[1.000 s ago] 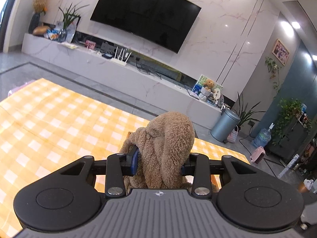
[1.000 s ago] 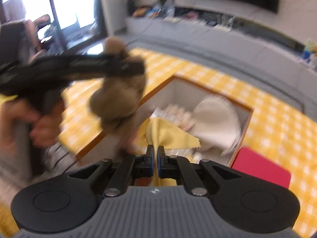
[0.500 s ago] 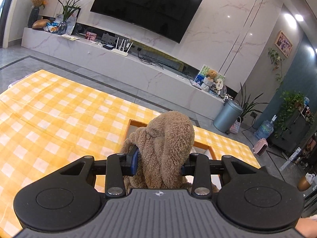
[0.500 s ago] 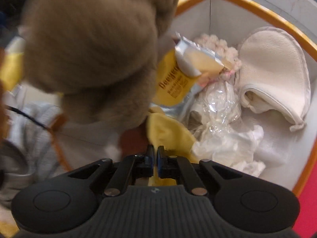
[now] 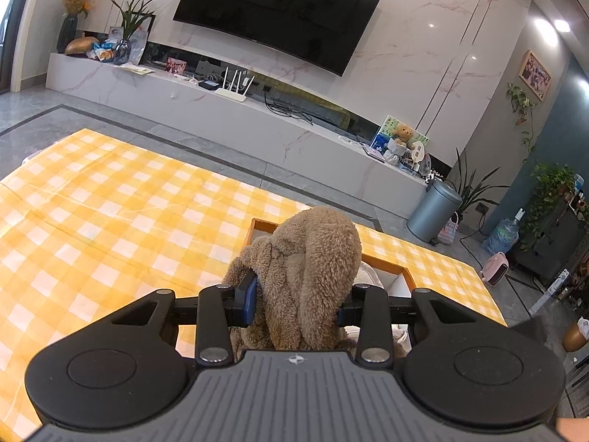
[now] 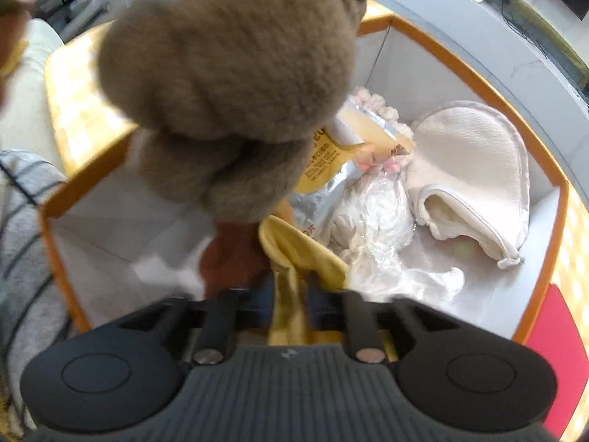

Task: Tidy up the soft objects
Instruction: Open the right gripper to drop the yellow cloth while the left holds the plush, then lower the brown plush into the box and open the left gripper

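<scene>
The left tool (image 5: pixel 296 300) clamps the brown plush toy (image 5: pixel 305 276) above the box (image 6: pixel 478 84). The right tool (image 6: pixel 291 291), its jaws just opened, frees the yellow cloth (image 6: pixel 294 254) (still draped between them). Withdrawing now could snag the cloth and drag it out.

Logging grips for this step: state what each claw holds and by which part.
Left claw: clamped on the brown plush toy, across its bunched middle. Right claw: its jaws have just been opening; the yellow cloth hangs loose between them, over the box.

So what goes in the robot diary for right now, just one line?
left claw: shut on brown plush toy | right claw: just opening, yellow cloth between | over box
</scene>
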